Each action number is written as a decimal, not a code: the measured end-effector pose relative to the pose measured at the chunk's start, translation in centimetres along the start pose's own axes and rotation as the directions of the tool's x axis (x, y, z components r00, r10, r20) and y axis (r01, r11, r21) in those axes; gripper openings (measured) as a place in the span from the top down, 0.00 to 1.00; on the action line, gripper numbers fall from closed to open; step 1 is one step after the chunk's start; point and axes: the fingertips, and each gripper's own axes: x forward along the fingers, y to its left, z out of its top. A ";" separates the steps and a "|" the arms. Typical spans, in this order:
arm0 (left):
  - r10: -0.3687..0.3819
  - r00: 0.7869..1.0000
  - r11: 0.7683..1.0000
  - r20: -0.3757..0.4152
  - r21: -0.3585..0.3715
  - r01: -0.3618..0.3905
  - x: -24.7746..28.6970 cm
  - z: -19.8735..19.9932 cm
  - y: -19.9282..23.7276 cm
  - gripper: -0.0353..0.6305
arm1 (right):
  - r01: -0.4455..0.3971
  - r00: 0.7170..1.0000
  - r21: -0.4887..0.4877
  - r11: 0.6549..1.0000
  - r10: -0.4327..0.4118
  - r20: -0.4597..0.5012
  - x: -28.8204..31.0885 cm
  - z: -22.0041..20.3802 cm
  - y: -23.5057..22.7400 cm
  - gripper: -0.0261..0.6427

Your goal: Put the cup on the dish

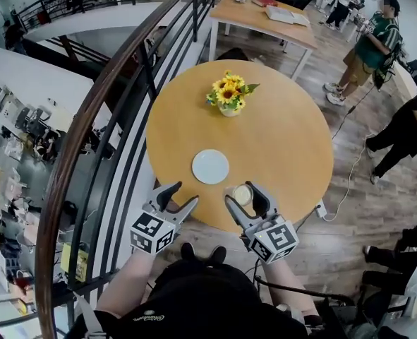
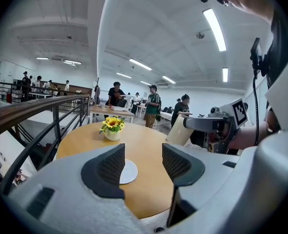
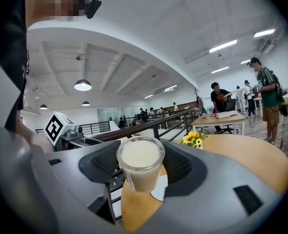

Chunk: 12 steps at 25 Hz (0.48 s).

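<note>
The right gripper point(image 1: 243, 194) is clamped on a clear cup point(image 3: 140, 161). Its two jaws press on opposite sides of the glass, which is filled with something pale and creamy. The cup is held off the surface over the near edge of the round wooden table point(image 1: 286, 140), just to the near right of the white dish point(image 1: 210, 167) and not touching it. The dish lies flat on the near part of the table with nothing on it. The left gripper point(image 2: 143, 162) sits at the near left edge of the table. Its jaws are apart with nothing between them; only the tabletop and the dish show through the gap. A small pot of yellow flowers point(image 1: 228, 94) stands on the far side of the table, well apart from the dish. A dark railing point(image 1: 102, 111) curves along the left, and people point(image 1: 374, 44) stand on the wooden floor at the far right.
</note>
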 end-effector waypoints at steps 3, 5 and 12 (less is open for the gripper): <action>-0.016 0.999 0.999 -0.029 -0.030 0.015 1.1 -1.6 0.2 0.59 | 0.000 0.999 0.008 1.000 0.001 -0.044 0.7 -2.1 -0.6 0.56; -0.025 0.998 0.998 -0.054 -0.054 0.022 1.8 -3.1 0.6 0.59 | 0.002 0.998 0.015 1.000 -0.001 -0.071 1.4 -3.7 -1.0 0.56; -0.029 0.992 0.993 -0.119 -0.114 0.016 5.4 -8.6 3.4 0.60 | 0.020 0.988 0.044 0.999 -0.013 -0.156 4.4 -9.8 -3.3 0.56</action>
